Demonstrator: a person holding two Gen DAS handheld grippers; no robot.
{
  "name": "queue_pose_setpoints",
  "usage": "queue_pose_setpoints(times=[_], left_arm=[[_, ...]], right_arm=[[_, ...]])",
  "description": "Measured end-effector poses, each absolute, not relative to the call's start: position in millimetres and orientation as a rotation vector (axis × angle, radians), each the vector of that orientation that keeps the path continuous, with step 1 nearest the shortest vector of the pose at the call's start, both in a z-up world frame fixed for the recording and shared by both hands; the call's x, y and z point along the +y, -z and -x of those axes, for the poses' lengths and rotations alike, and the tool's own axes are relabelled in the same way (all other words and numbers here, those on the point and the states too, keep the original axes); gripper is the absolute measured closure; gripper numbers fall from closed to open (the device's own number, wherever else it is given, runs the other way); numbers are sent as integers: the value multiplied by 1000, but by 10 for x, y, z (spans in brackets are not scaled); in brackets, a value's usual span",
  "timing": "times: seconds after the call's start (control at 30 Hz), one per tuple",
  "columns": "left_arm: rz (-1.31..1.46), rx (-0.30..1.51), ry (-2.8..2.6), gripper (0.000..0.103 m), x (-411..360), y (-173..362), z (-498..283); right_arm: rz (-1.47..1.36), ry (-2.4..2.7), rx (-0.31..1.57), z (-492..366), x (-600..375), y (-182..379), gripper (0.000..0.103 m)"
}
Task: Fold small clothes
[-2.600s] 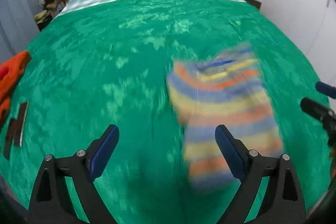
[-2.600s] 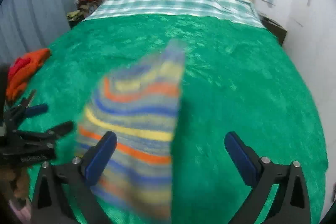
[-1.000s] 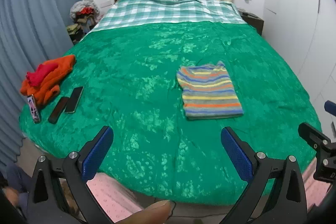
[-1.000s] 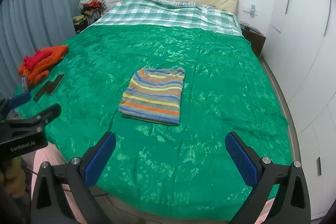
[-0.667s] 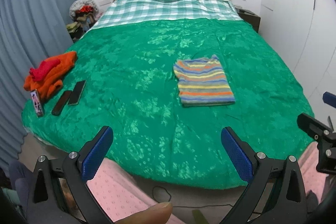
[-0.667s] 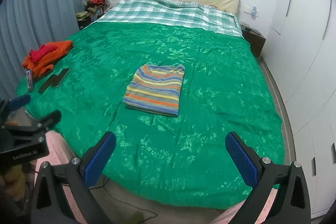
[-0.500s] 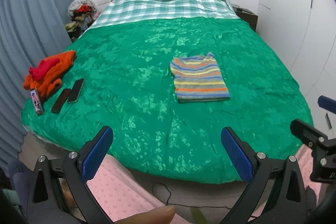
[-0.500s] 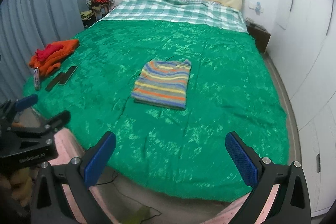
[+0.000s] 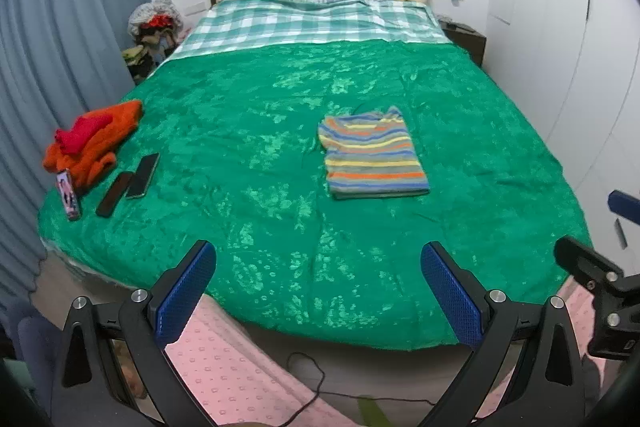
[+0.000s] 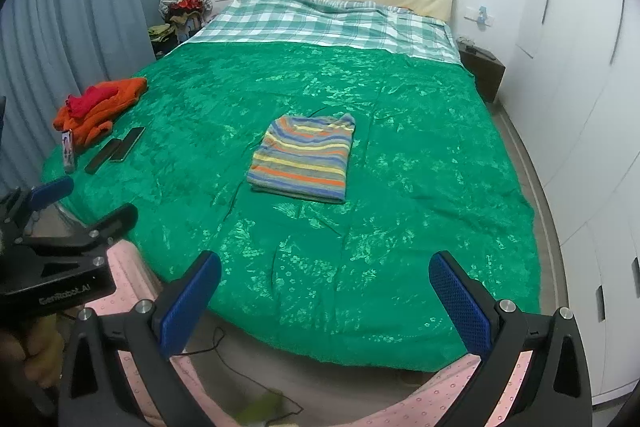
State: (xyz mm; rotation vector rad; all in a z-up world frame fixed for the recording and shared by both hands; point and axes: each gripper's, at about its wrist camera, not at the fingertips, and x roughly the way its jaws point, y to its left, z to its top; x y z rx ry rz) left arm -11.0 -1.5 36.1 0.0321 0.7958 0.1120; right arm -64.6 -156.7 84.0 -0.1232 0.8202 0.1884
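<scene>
A small striped shirt (image 9: 372,153) (image 10: 306,157) lies folded into a flat rectangle near the middle of the green bedspread (image 9: 256,131) (image 10: 420,155). My left gripper (image 9: 318,287) stands open past the foot of the bed, well short of the shirt, nothing between its blue pads. My right gripper (image 10: 324,293) is likewise open and empty at the foot of the bed. In the right wrist view the left gripper (image 10: 76,201) shows at the left edge; in the left wrist view the right gripper (image 9: 596,231) shows at the right edge.
An orange and red pile of clothes (image 9: 94,139) (image 10: 100,105) lies at the bed's left edge with two phones (image 9: 128,179) (image 10: 116,149) and a small card beside it. White wardrobes (image 10: 580,107) line the right. A cable (image 9: 312,383) runs on the floor.
Both grippers have drawn back from the bed, so the folded striped shirt now looks smaller and farther away. The shirt itself lies still since it was let go.
</scene>
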Motion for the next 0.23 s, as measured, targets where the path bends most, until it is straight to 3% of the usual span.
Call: queue_pose_setpoints(times=[0.23], left_arm=[[-11,788,-114,1,0,-364,139]], right_arm=[[123,-189,827,613,-1562,-824,1]])
